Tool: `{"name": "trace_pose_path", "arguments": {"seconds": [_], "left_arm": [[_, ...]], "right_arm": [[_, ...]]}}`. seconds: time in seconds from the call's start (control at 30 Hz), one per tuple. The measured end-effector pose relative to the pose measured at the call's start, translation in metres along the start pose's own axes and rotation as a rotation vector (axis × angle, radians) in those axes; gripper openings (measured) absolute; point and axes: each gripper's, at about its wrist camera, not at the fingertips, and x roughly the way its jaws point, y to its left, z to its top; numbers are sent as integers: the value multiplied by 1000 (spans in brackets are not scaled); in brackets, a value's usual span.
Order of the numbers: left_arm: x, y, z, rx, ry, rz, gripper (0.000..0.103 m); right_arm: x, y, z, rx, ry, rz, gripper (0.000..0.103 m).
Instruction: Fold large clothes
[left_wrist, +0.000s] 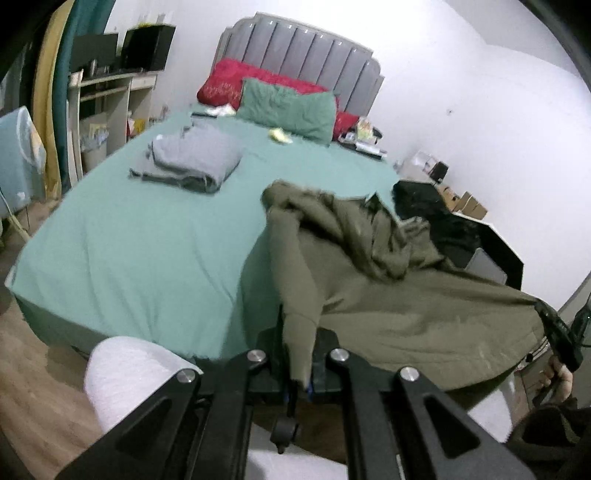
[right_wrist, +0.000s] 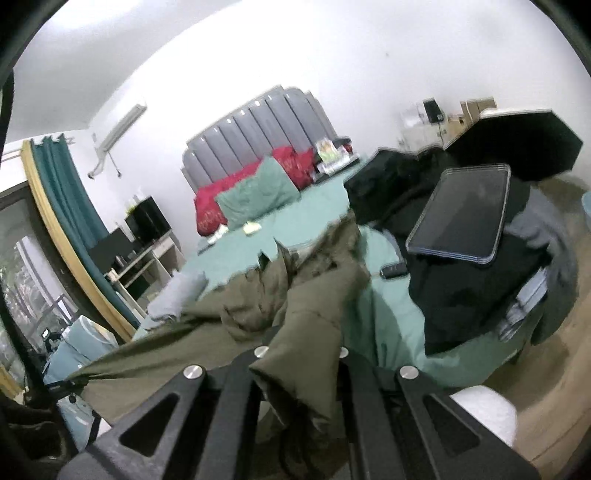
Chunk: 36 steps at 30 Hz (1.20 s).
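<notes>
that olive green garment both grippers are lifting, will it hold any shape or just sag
The olive garment looks floppy: it sags between the left gripper and right gripper. Its bunched far end trails on the bed, so it will probably drag. Thick folds suggest some weight.

An olive-green garment (left_wrist: 406, 295) of thick, matt cloth, soft and creased. The bedsheet (left_wrist: 129, 240) is smooth matt teal cotton-like cloth with faint wrinkles. A folded grey garment (left_wrist: 195, 158) looks soft and matt. The headboard (left_wrist: 295, 59) is padded grey upholstery in vertical channels, with small shiny studs. A red pillow (left_wrist: 225, 81) and a crumpled green pillow (left_wrist: 288, 107) are cloth. The left gripper (left_wrist: 299, 369) has matt black arms with bright metal bolt heads. A tablet (right_wrist: 461, 214) shows a glossy dark glass face. The floor (left_wrist: 33, 387) looks like light wood. The wall (left_wrist: 461, 92) is plain matt white.
</notes>
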Motion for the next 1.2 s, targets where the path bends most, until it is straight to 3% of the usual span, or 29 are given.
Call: {"name": "trace_pose_path", "arguments": {"seconds": [0.23,0.37,0.57,0.73,0.97,1.1,1.2], "left_arm": [[-39,-10,27,-3,-82,-17,5],[-22,-12,58,-12,-119,-22,5],[30,-16,115,-2,-183,-44,5],[99,-16,180,-8,-221,-53,5],[239,-3,261,-54,-187,-27,6],[344,11,278,-30,-94,91,11],[423,38,277,-125,50,164,21]], "right_arm": [[-27,22,32,-5,-62,41,2],[-6,23,45,29,-80,52,2],[61,13,79,73,-97,19,2],[138,8,120,66,-102,-2,3],[279,-6,166,43,-64,-74,3],[382,-31,168,26,26,-147,3],[444,-51,156,9,103,-189,4]]}}
